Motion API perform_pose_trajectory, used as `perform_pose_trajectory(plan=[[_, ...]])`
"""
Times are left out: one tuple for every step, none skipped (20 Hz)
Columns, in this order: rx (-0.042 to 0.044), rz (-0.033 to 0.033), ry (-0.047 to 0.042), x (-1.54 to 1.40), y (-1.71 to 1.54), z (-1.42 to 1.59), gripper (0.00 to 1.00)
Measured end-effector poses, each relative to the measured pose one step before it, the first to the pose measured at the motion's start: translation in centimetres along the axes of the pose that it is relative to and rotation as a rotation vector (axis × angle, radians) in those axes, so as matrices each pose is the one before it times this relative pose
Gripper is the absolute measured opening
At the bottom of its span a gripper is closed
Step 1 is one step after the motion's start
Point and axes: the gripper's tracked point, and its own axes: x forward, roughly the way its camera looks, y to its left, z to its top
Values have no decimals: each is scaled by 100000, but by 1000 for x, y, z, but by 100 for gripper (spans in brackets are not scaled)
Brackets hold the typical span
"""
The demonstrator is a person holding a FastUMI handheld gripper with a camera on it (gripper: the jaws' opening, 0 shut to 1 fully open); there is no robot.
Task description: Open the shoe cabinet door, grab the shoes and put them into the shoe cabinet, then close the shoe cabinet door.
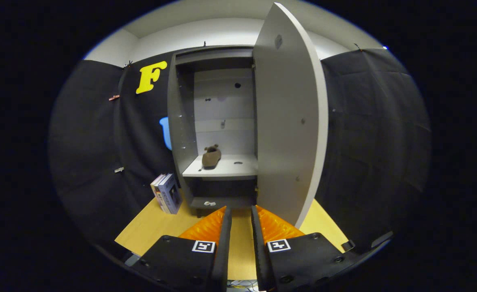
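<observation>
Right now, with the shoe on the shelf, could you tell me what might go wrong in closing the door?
The gripper is nearly closed and empty, low in front of the cabinet. The open door stands just ahead to its right; a push at its edge might slip. The brown shoe sits back from the shelf edge, so jamming seems unlikely.

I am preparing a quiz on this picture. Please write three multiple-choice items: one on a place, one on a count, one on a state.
1. Where does the shoe lie?
A. on the cabinet's shelf
B. on the floor
C. between the fingers

2. How many shoes are on that shelf?
A. one
B. two
C. three

3. How is the cabinet door?
A. shut
B. open
C. removed

Key: 1 A, the shoe rests on the shelf; 2 A, one brown shoe there; 3 B, the door stands swung out, beyond the gripper, whose fingers hold nothing.
</observation>
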Motion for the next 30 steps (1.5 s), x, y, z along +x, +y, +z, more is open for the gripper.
perform_pose_trajectory(plan=[[-6, 2377, 3007, 408, 1054, -1271, 32], [-121, 2082, 3228, 646, 843, -1336, 32], [-57, 1799, 3557, 610, 899, -1303, 32], [244, 1474, 3374, 618, 748, -1396, 32], [444, 1075, 2992, 585, 645, -1163, 32], [316, 780, 2883, 641, 570, -1062, 32], [-93, 262, 3045, 749, 522, -1106, 32], [-397, 128, 3227, 769, 492, -1267, 32], [-435, -137, 3292, 888, 371, -1203, 32], [-65, -236, 3336, 954, 342, -1109, 32], [283, -178, 3788, 1107, 331, -1153, 32], [438, -547, 4221, 1062, 184, -1236, 32], [724, -578, 4033, 1116, 109, -1288, 32], [818, -823, 3667, 1194, 70, -1263, 32], [1166, -844, 3644, 1208, -3, -1117, 32], [1342, -189, 2964, 1210, 284, -955, 32], [1177, -228, 2132, 1503, 165, -696, 32], [1023, -356, 1426, 1349, 98, -620, 32], [392, -675, 1384, 1314, -26, -592, 32], [91, -1126, 1749, 1405, -98, -649, 32], [-366, -1093, 1811, 1572, -119, -626, 32], [-439, -1047, 1780, 1652, -34, -381, 32], [-246, -779, 1957, 1574, -137, -390, 32], [-82, -934, 2117, 1367, 6, -531, 32], [-271, -1033, 2415, 1163, -73, -562, 32], [-100, -547, 1870, 984, 77, -467, 32], [176, -695, 1144, 664, 13, -286, 32], [925, -322, 614, 416, 32, -284, 32], [1297, -260, -180, 471, 38, -59, 32], [1220, -257, 88, 320, -26, -93, 32]])
